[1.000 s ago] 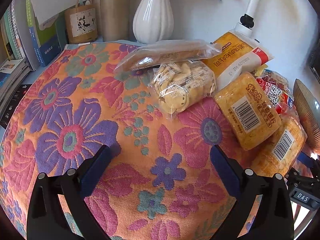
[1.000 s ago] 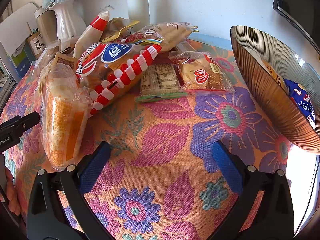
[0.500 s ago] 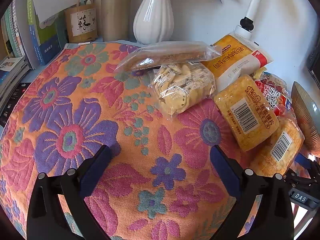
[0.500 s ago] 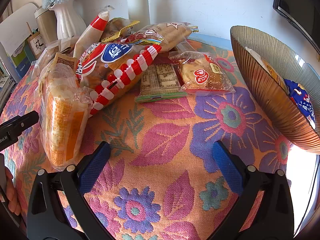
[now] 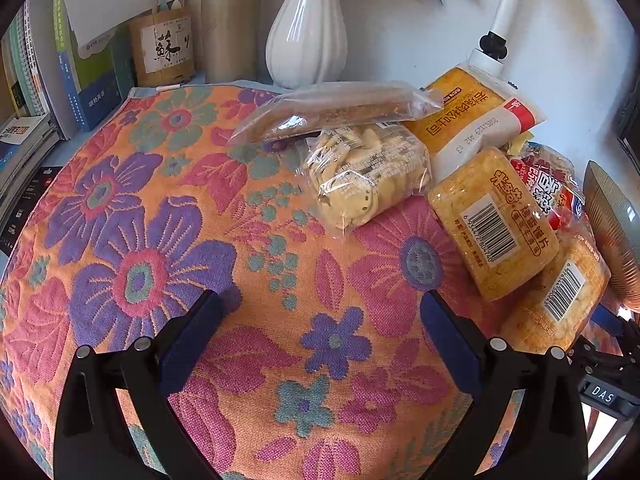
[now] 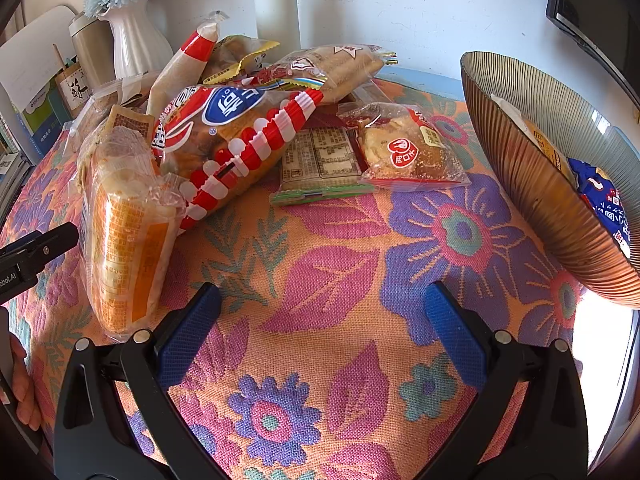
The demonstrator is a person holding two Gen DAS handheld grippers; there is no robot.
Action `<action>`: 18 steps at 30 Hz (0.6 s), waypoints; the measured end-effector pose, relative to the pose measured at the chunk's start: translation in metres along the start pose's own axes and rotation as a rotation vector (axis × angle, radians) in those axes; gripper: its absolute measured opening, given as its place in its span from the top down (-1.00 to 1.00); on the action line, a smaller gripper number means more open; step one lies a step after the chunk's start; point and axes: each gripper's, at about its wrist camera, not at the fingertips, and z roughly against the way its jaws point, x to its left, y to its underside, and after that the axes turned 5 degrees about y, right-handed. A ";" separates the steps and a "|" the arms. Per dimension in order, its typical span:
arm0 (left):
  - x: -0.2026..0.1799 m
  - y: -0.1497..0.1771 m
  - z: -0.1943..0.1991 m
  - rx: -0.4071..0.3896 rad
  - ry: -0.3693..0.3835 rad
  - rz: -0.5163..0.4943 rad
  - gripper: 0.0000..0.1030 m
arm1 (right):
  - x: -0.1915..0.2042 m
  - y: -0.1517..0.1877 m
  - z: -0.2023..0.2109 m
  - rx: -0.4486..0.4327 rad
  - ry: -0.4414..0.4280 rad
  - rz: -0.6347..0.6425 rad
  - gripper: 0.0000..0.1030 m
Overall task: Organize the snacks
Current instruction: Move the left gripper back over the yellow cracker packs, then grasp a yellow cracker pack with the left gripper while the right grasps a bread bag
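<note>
A heap of snack packets lies on the floral cloth (image 5: 168, 248). In the left wrist view a clear bag of biscuits (image 5: 364, 176) sits ahead, with a long brown bar packet (image 5: 336, 112) behind it and two yellow barcode packs (image 5: 496, 224) to the right. My left gripper (image 5: 320, 320) is open and empty over bare cloth, short of the biscuits. In the right wrist view a red-and-white bread bag (image 6: 236, 140), a flat cracker pack (image 6: 320, 160) and a small pastry packet (image 6: 408, 152) lie ahead. My right gripper (image 6: 324, 312) is open, holding nothing.
A ribbed brown bowl (image 6: 532, 176) at the right holds a blue packet (image 6: 604, 200) and a yellow one. A white vase (image 5: 308, 28), a beige tumbler (image 5: 232, 20), a bamboo pen holder and books (image 5: 36, 92) line the back. A person's fingers (image 6: 20, 384) show at the left edge.
The left gripper's view has shifted slightly, with the snacks sitting a little further left and lower. The right gripper has stayed still. Both remain open.
</note>
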 end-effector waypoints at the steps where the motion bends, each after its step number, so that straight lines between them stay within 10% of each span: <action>1: 0.000 0.000 0.000 -0.001 0.002 0.001 -0.90 | 0.000 0.000 0.000 0.000 0.000 0.000 -0.94; 18: -0.025 -0.041 -0.002 0.039 0.330 0.110 -0.90 | -0.003 0.001 0.005 -0.003 -0.033 -0.001 -0.94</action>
